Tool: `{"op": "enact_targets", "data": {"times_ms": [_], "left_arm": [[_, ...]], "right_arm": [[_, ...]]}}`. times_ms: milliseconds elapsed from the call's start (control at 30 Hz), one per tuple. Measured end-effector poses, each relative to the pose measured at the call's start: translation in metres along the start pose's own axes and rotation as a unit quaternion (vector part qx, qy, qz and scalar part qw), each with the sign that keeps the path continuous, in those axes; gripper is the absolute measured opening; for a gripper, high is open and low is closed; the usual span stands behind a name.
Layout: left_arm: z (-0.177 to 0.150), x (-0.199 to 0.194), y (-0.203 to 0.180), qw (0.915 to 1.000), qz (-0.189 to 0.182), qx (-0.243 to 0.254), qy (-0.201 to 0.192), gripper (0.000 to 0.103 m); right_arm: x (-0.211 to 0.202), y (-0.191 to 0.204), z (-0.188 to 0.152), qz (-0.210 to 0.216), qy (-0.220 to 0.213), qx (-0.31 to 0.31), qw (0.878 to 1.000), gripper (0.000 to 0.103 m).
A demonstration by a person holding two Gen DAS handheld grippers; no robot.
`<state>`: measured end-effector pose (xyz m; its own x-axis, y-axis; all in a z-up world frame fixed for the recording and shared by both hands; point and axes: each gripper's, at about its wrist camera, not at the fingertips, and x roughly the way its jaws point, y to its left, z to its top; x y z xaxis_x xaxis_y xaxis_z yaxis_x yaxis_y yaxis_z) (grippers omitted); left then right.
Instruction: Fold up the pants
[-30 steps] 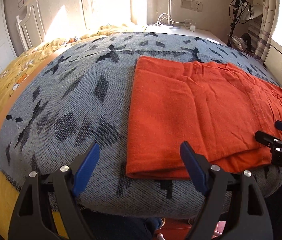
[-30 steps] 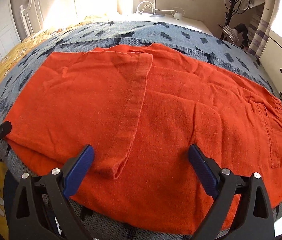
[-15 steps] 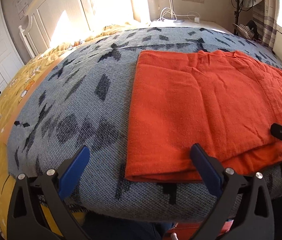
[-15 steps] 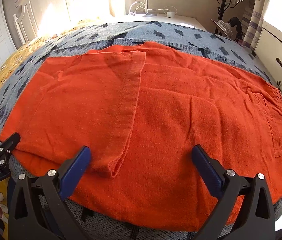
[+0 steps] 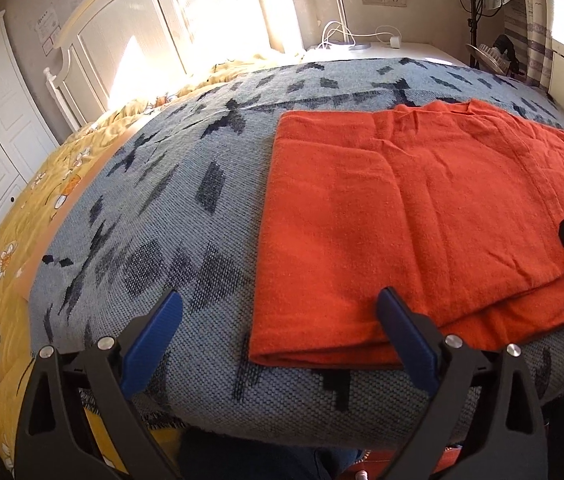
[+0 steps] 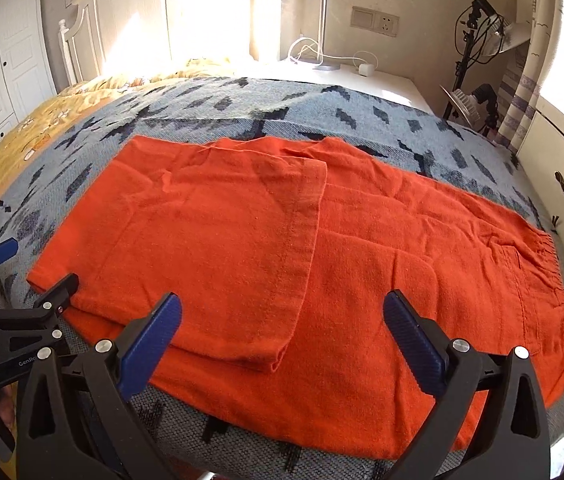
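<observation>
Hand-held grippers: left and right both wide open, empty.
Risk: folded pants layer slides askew on the blanket when regripped.
</observation>
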<state>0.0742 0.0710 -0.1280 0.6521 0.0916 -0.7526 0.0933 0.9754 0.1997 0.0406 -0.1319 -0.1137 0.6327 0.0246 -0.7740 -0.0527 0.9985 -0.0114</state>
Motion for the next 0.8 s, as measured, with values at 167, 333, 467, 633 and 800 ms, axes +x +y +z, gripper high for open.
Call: {"op": "enact_targets", "data": {"times_ms": [167, 333, 467, 633, 800], "left_arm": [[0.002, 0.003, 0.017, 0.9999, 0.012, -0.008, 0.003, 0.091], [0.006, 0.001, 0.046, 0.9987, 0.017, -0.047, 0.001, 0.091], [0.009, -0.002, 0.039, 0.9993, -0.001, -0.037, -0.003, 0.091], [0.004, 0.01, 0.02, 0.9997, -0.012, -0.007, 0.018, 0.086], [0.001, 0.013, 0.021, 0.9996, -0.02, -0.009, 0.018, 0.086]], "right_arm": [[0.023, 0.008, -0.01, -0.006, 0.044, -0.018, 0.999, 0.097], [0.027, 0.005, -0.016, 0.005, 0.044, -0.007, 0.999, 0.098], [0.027, 0.004, -0.016, 0.007, 0.046, -0.003, 0.999, 0.098], [0.027, 0.005, -0.016, 0.005, 0.048, -0.004, 0.999, 0.098], [0.023, 0.007, -0.012, 0.002, 0.047, -0.005, 0.999, 0.097]]}}
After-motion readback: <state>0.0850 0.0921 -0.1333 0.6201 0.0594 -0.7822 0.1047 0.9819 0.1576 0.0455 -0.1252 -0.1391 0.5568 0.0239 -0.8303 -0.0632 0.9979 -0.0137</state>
